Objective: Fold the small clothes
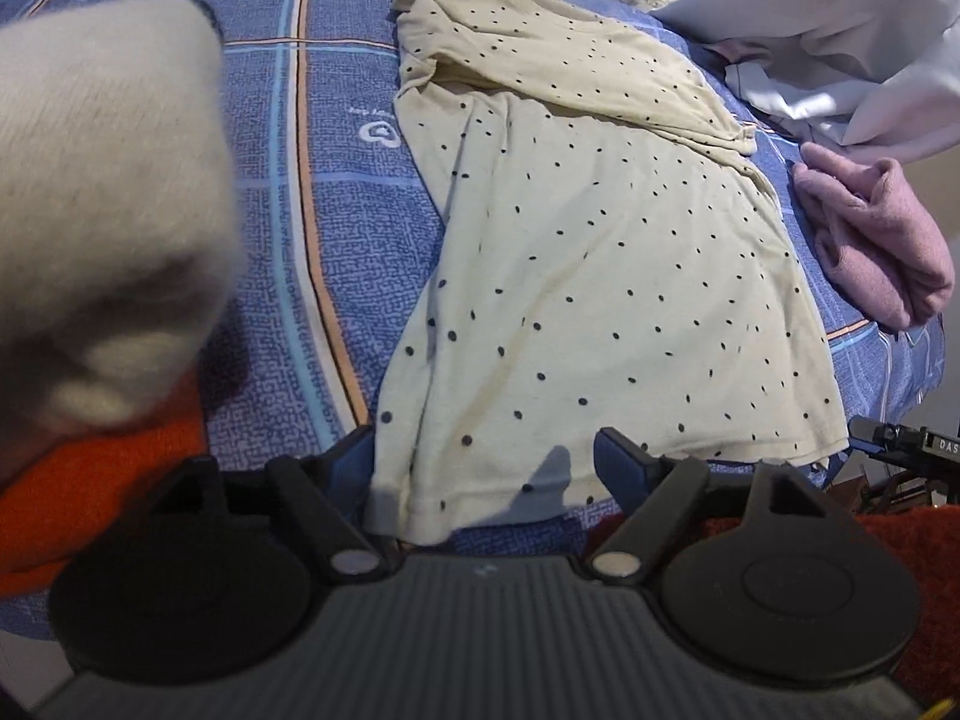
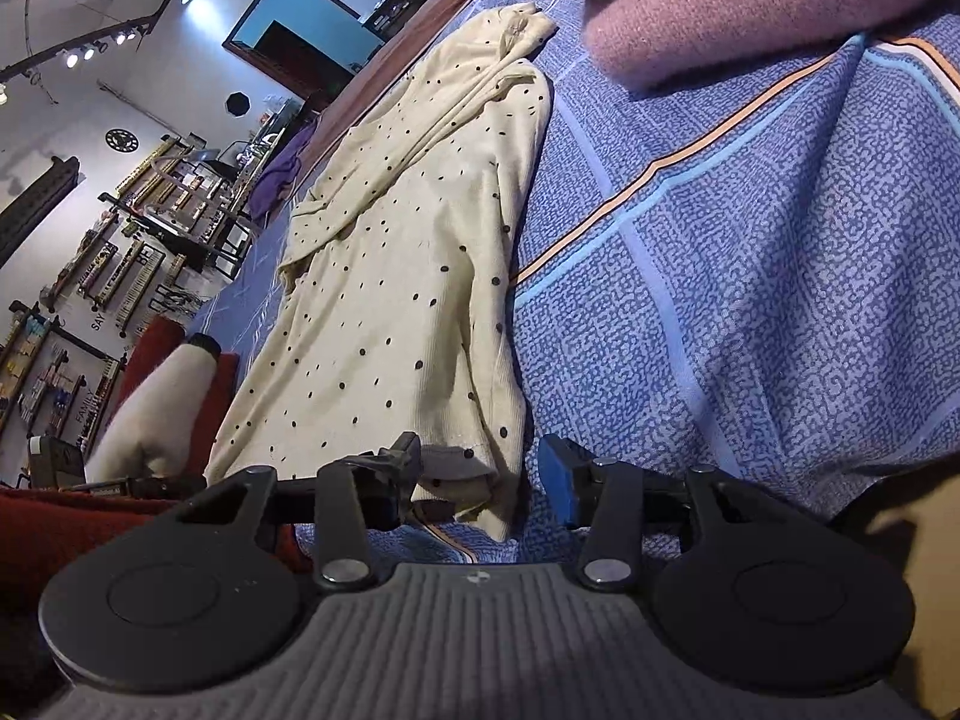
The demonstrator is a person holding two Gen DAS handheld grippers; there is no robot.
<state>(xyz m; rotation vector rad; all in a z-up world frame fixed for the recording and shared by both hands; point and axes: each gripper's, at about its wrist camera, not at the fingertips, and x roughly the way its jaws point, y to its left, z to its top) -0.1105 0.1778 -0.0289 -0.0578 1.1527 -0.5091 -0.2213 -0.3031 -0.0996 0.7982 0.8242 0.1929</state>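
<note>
A cream garment with black dots [image 1: 600, 276] lies spread on the blue patterned bedsheet [image 1: 336, 192], its top part folded over itself. My left gripper [image 1: 486, 468] is open, its fingers astride the garment's near hem corner. In the right wrist view the same garment [image 2: 396, 300] stretches away from me. My right gripper [image 2: 480, 480] is open, low over the sheet, with the other hem corner lying between its fingers.
A folded pink garment [image 1: 876, 246] lies right of the dotted one and looms close in the right wrist view [image 2: 720, 0]. A fuzzy white cloth [image 1: 102, 210] and an orange cloth [image 1: 96, 492] sit at left. White bedding [image 1: 840, 48] is at back right.
</note>
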